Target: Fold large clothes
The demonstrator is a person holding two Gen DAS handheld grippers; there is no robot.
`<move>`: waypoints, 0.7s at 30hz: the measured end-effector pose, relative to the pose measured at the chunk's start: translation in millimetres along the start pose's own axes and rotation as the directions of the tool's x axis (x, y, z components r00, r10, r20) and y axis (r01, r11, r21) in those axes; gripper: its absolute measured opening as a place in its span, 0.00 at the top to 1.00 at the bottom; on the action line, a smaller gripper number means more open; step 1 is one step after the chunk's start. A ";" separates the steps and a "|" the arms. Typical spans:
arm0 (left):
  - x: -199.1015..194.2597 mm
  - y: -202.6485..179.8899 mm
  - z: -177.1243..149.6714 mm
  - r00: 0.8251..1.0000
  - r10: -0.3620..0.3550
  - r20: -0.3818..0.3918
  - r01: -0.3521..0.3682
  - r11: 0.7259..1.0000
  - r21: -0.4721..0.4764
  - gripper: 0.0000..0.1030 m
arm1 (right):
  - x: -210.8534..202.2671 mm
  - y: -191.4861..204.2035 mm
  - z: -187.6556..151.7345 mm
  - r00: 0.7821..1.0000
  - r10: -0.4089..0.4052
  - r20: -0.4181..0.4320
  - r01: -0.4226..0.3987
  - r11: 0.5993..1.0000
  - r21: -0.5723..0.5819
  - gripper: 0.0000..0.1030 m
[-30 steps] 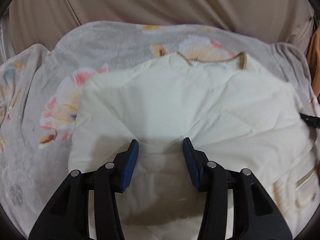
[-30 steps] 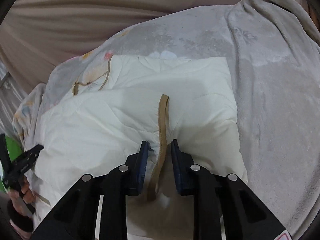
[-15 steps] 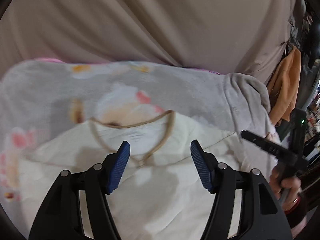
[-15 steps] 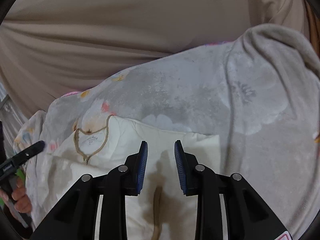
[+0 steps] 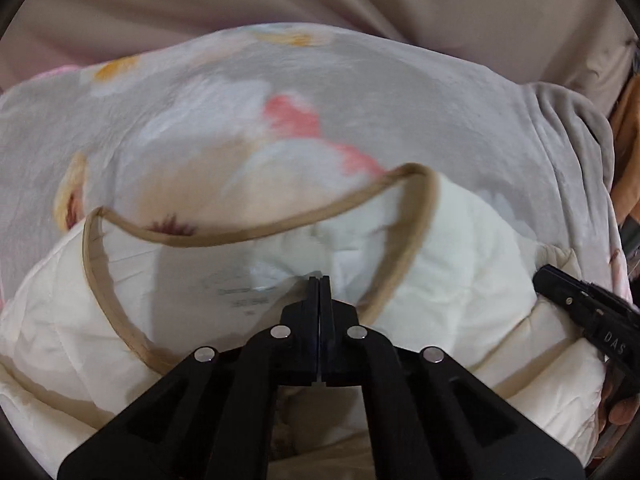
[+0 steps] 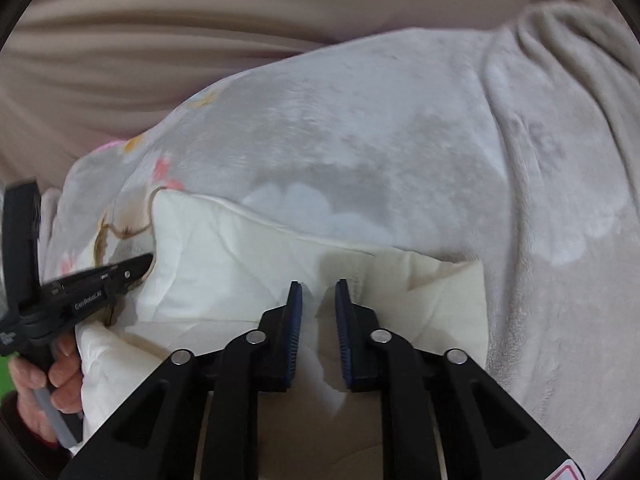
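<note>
A: Starting far left in the right wrist view, there's the person's hand (image 6: 48,384) wrapped round the handle, and the left claw (image 6: 146,260) poking its tip in at the neckline of the cream quilted garment (image 6: 224,264)

B: And from its own camera the left claw (image 5: 319,280) is clamped fully together, fingers flat against each other, right at the printed label area inside the collar. Whether any fabric is caught between them, I cannot tell

A: That tan collar trim (image 5: 256,236) loops wide around it, over the grey floral blanket (image 5: 240,112) the garment lies on

B: Moving across to the middle, the right claw (image 6: 318,292) sits over the garment's folded edge, blue pads (image 6: 295,320) a narrow gap apart and closing, cream fabric showing between them but not pinched

A: Its black body (image 5: 580,308) edges in at the right of the left view too, resting against the cloth

B: Furthest right, just blanket bunching up in folds, beige cloth (image 6: 200,40) behind
</note>
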State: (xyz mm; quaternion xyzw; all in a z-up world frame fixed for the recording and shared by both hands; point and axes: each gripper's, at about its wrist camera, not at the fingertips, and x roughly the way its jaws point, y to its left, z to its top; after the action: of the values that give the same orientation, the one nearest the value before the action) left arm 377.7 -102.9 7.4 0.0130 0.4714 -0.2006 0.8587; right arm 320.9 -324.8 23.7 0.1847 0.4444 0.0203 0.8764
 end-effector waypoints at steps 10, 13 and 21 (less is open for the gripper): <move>-25.9 -42.2 9.9 0.992 -0.114 0.050 0.109 0.990 0.091 0.57 | 1.9 24.2 -2.7 0.993 0.120 0.003 -0.119 0.987 -0.111 0.82; -4.9 -44.4 16.2 0.997 -0.079 0.006 0.078 0.994 0.072 0.52 | 5.6 33.4 -2.8 0.989 0.146 -0.018 -0.147 0.979 -0.140 0.82; -7.0 -38.7 17.4 0.995 -0.098 0.032 0.096 0.994 0.054 0.95 | 5.5 30.5 -2.7 0.981 0.192 -0.008 -0.191 0.973 -0.129 0.82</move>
State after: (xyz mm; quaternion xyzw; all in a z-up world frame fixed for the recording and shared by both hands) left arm 374.5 -139.8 29.2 0.0091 0.4512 -0.2545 0.8553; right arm 326.1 -294.4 28.4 0.1697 0.4204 0.1331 0.8813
